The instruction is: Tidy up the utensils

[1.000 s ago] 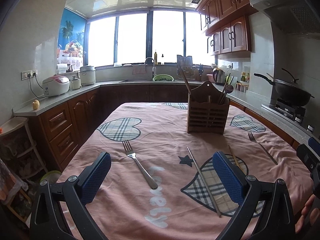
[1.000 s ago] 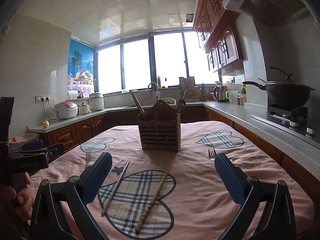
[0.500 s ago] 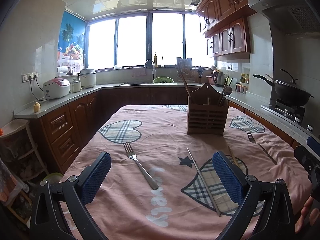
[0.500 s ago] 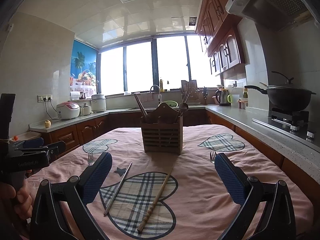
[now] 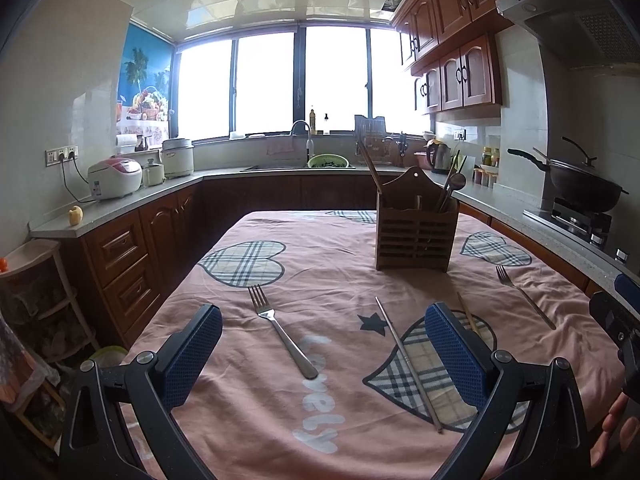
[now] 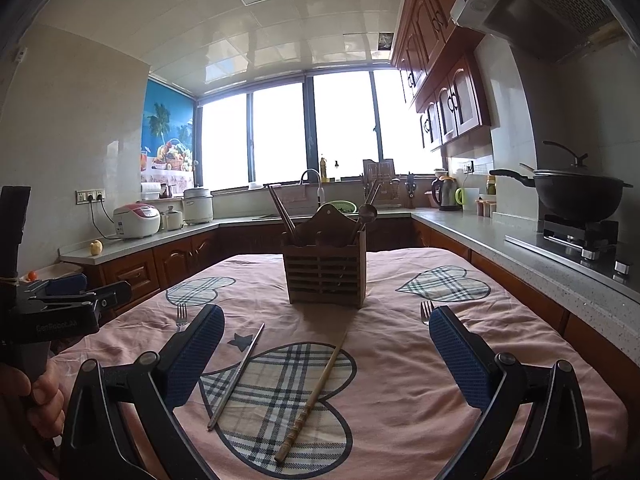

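Both tools hang above a counter draped in a pink cloth (image 5: 328, 240) printed with plaid hearts, and the wooden utensil holder (image 5: 414, 236) standing upright on that cloth serves as the landmark here.

Nearest the cameras, the left hand-held gripper (image 5: 322, 356) has its blue-padded fingers spread wide with nothing between them. The right hand-held gripper (image 6: 326, 354) is likewise spread and empty. In the right wrist view, fingers of the person's left hand (image 6: 38, 396) wrap the handle of the left tool at the frame's left edge.

On the cloth in front of the utensil holder, on its near side, a metal chopstick (image 5: 408, 364) lies flat on a plaid heart, one end pointing toward the holder. Just beside it, a wooden chopstick (image 6: 314, 390) with a carved near end lies at a slant, its far tip close to the holder's base. Well to the left of the holder lies a fork (image 5: 280, 330), tines pointing away from the camera. To the holder's right lies a second fork (image 5: 524, 298), also flat on the cloth.

The holder itself already carries dark chopsticks (image 6: 282, 214) leaning out of its left compartment and a ladle (image 6: 366, 214) rising from its right side.

Beyond the holder, a sink (image 5: 300, 166) sits under a bright window.
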`<state>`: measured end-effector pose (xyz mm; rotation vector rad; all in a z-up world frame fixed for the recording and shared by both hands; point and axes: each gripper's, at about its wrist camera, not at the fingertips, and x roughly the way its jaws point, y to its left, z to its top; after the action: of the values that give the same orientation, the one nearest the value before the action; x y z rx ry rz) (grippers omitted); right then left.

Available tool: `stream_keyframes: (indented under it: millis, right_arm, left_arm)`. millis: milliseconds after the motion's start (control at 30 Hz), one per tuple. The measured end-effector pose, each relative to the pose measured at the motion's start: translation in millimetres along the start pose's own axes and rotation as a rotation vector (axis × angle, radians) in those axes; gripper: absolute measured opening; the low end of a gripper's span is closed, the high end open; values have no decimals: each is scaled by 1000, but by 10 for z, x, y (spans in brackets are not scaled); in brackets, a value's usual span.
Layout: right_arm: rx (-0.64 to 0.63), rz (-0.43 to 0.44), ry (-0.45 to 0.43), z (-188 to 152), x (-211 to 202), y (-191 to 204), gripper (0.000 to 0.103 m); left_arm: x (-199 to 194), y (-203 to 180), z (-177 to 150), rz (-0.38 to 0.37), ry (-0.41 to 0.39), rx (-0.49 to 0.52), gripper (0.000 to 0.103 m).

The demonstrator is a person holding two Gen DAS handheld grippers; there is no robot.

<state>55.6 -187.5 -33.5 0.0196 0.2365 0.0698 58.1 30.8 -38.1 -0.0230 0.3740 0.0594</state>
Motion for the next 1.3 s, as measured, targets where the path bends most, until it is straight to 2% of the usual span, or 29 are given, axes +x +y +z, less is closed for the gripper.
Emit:
stream_keyframes:
  millis: [1300]
  right_arm:
    - [1, 10, 5, -14, 8, 45, 103]
  left_arm:
    - [19, -51, -15, -2, 15, 1, 102]
